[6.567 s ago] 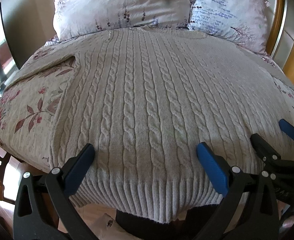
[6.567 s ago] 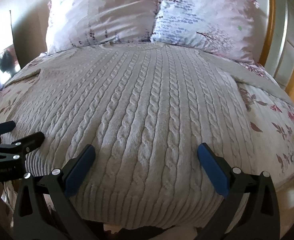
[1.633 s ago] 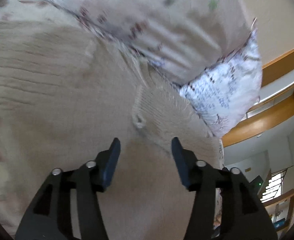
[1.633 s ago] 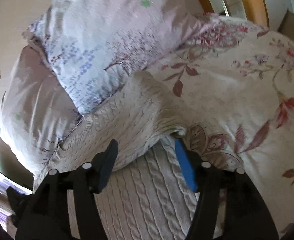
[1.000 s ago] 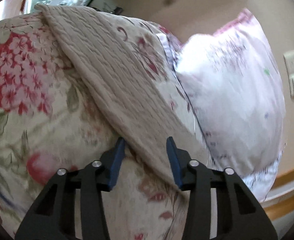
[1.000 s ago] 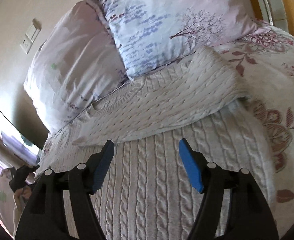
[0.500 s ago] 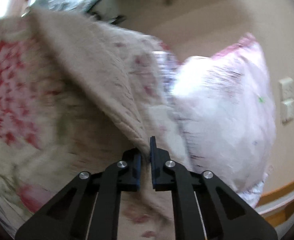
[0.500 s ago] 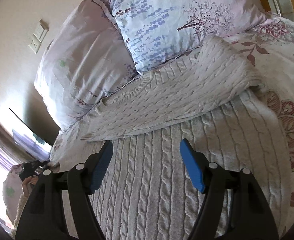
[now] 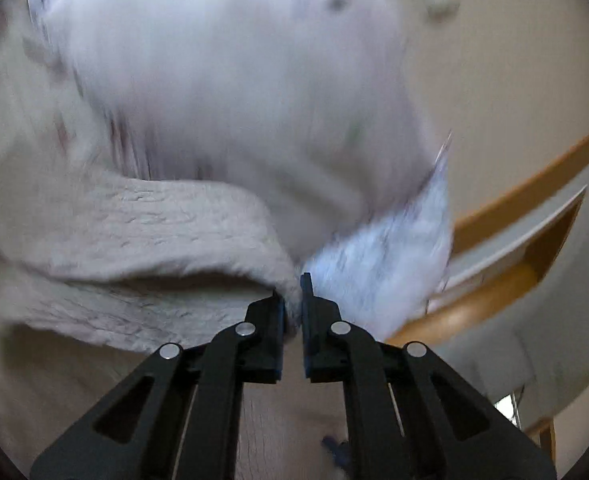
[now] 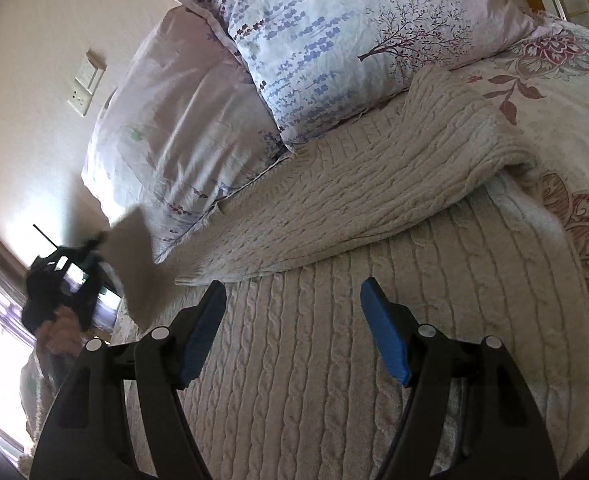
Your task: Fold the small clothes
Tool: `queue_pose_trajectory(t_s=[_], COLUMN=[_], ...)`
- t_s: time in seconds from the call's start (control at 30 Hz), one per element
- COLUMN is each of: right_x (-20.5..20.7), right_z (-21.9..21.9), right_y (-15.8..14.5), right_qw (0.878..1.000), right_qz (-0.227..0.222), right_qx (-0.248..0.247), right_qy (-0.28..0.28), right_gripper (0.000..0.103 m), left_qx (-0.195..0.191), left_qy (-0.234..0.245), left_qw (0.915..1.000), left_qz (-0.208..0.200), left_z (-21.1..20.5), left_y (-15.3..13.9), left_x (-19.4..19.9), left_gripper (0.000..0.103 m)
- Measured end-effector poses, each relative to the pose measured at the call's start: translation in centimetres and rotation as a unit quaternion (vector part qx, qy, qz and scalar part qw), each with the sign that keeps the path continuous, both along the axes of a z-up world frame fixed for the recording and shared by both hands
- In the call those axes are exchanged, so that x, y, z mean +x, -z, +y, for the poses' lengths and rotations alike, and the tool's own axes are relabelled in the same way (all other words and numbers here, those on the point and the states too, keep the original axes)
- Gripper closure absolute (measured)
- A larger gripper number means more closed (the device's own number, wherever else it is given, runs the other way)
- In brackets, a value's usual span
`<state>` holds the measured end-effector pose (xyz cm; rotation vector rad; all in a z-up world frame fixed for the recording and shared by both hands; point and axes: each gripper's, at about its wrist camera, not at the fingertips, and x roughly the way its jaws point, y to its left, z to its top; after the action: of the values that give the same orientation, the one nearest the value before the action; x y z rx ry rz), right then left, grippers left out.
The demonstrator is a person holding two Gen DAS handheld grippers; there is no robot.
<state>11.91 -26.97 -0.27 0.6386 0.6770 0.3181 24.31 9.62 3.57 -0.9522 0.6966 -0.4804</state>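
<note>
A cream cable-knit sweater lies flat on the bed. Its right sleeve is folded across the chest. In the left wrist view my left gripper is shut on the end of the other sleeve, which hangs lifted and blurred in front of the pillows. The right wrist view shows that same left gripper at the far left, held by a hand, with the raised sleeve trailing from it. My right gripper hovers open over the sweater's body with nothing between its blue pads.
Two floral pillows lean at the head of the bed, against a wooden headboard. A flowered bedspread shows to the right of the sweater. A wall switch sits above the left pillow. A bright window is at the far left.
The left gripper closed on the left sleeve, lifted it off the bedspread and swung it fast toward the pillows. The right gripper stayed open and almost still.
</note>
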Motion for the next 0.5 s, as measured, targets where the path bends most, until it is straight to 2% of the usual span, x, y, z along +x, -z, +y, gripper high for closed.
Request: queue_pose_trajectory(t_s=[0.1,0.17,0.23,0.27,0.37,0.5], right_x=[-0.1,-0.1,-0.1,-0.1,-0.1,-0.2], right_z=[0.1,0.2,0.2,0.2,0.2,0.2], right_y=[0.0,0.0,0.0,0.0,0.0,-0.1], right_qw=[1.000,1.000,1.000,1.000,1.000,1.000], right_qz=[0.000,-0.001,-0.002,-0.003,-0.005,-0.007], right_qx=[0.000,0.002,0.004,0.005,0.009,0.013], right_qy=[-0.002,-0.004,-0.007,-0.007,-0.010,-0.011], right_gripper=[0.032,0.032,0.032,0.032,0.032,0.032], left_qx=[-0.012,-0.023,-0.029,-0.027,-0.028,-0.037], left_qy=[0.034,0.033,0.014,0.001,-0.034,-0.086], left_qw=[0.9975,0.9958,0.9955,0.9957,0.9951,0.9894], left_qz=[0.060,0.082,0.089,0.089,0.089,0.111], left_z=[-2.7,-2.7,-1.7,-1.0,1.9,4.9], left_y=[3.8,5.0,5.3,5.2,4.7,4.9], left_x=[0.9,0.6,-0.1,-0.3,-0.9,-1.1], left_gripper=[0.090,0.086,0.068,0.066,0.065,0.065])
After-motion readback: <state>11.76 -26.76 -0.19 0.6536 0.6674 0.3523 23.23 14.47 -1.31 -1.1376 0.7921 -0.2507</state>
